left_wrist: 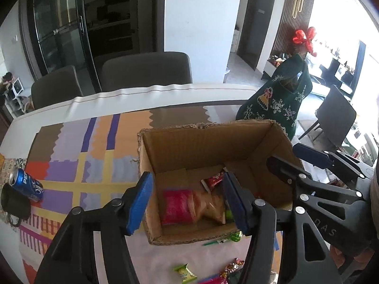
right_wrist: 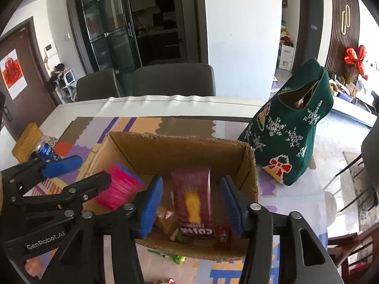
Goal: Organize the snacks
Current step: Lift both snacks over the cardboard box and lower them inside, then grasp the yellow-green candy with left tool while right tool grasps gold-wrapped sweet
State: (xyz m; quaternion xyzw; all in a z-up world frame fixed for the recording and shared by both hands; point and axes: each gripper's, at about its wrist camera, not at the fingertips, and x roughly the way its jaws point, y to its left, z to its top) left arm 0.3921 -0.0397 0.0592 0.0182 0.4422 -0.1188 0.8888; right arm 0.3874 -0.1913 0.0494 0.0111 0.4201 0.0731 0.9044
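Hovering over the cardboard box [right_wrist: 180, 146], both grippers have jaws spread and empty; loose snacks on the tabletop [left_wrist: 184, 271] lie nearer the left gripper [left_wrist: 189, 203].

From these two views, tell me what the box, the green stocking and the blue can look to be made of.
Box: corrugated cardboard, matte brown, with a rough torn rim.
Green stocking: knitted fabric, soft-looking, with stitched snowflakes and a red bow.
Blue can: probably aluminium, glossy print, lying on its side with a silvery end.
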